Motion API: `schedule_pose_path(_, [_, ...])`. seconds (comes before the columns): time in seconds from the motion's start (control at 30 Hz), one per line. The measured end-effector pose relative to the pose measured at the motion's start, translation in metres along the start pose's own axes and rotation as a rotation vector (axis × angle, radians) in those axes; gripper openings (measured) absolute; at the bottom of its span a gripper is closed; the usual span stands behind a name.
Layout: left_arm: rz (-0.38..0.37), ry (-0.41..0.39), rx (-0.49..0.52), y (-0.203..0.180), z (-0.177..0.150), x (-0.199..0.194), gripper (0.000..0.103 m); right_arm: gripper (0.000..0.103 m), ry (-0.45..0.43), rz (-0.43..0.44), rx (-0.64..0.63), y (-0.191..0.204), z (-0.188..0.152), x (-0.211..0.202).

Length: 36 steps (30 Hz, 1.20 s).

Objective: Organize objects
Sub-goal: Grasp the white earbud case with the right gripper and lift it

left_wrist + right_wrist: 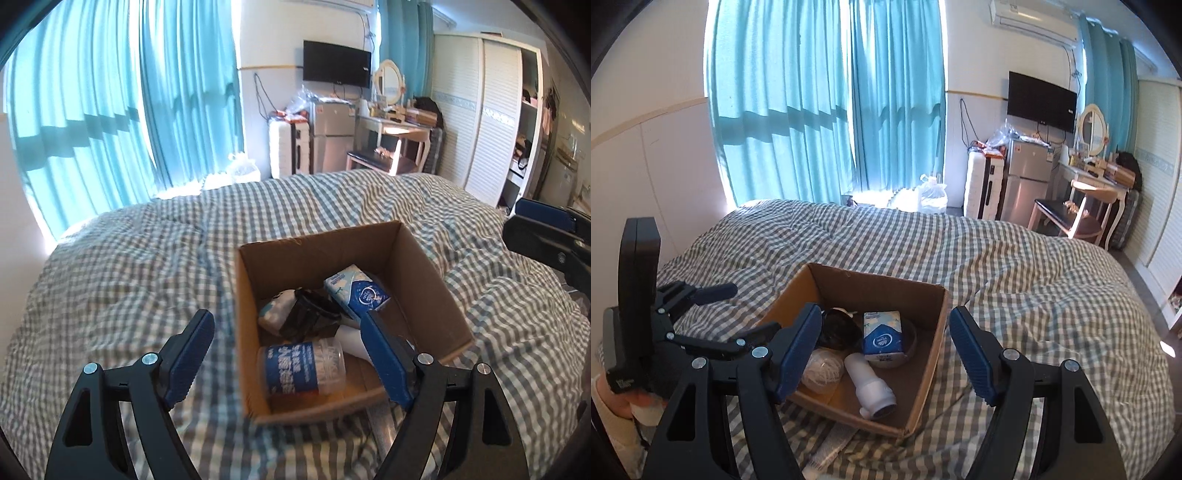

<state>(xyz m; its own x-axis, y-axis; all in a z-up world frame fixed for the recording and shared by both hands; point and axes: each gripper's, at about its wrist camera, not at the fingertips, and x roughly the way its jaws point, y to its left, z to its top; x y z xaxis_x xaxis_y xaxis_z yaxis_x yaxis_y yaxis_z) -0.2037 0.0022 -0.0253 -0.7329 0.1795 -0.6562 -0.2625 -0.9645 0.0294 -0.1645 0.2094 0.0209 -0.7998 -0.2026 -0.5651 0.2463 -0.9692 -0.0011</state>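
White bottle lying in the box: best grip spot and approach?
Grip the white bottle across its smooth body, above the ribbed cap end, coming from above. It lies on its side on the cardboard box floor, walls blocking side approaches; tissue pack crowds its far end.

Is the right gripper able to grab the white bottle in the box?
Probably yes. The right gripper is open and empty above the box, and the white bottle lies on top with nothing covering it.
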Motion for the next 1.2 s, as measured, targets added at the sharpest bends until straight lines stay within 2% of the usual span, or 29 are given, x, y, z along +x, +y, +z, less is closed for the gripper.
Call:
schedule_pose_path(0.07, [0.015, -0.017, -0.003, 0.001, -0.006, -0.017, 0.097, 0.072, -0.003, -0.010, -0.024, 0.007, -0.005, -0.015])
schedule_pose_path(0.2, [0.044, -0.038, 0.000, -0.004, -0.023, -0.042, 0.098, 0.072, 0.009, -0.005, -0.039, 0.016, -0.023, -0.036])
schedule_pose_path(0.4, [0.082, -0.007, -0.022, -0.009, -0.060, -0.050, 0.101, 0.076, 0.062, 0.015, -0.020, 0.026, -0.064, -0.040])
schedule_pose_path(0.5, [0.096, 0.023, -0.041, -0.011, -0.077, -0.044, 0.101, 0.081, 0.100, 0.035, -0.016, 0.028, -0.085, -0.031])
schedule_pose_path(0.63, [0.144, 0.051, -0.058, -0.011, -0.097, -0.035, 0.101, 0.081, 0.168, 0.045, -0.015, 0.032, -0.108, -0.011])
schedule_pose_path(0.73, [0.140, 0.090, -0.075, -0.010, -0.111, -0.024, 0.101, 0.081, 0.230, 0.058, -0.013, 0.034, -0.125, 0.007])
schedule_pose_path(0.83, [0.135, 0.115, -0.087, -0.007, -0.123, -0.016, 0.101, 0.081, 0.290, 0.115, -0.019, 0.040, -0.143, 0.021])
schedule_pose_path(0.97, [0.140, 0.148, -0.102, -0.003, -0.131, -0.009, 0.101, 0.081, 0.400, 0.107, -0.079, 0.054, -0.175, 0.043])
schedule_pose_path(1.13, [0.134, 0.172, -0.119, 0.001, -0.138, -0.003, 0.101, 0.070, 0.483, 0.083, -0.140, 0.063, -0.195, 0.064])
schedule_pose_path(1.2, [0.134, 0.175, -0.120, 0.000, -0.139, -0.003, 0.101, 0.069, 0.504, 0.082, -0.150, 0.065, -0.199, 0.069])
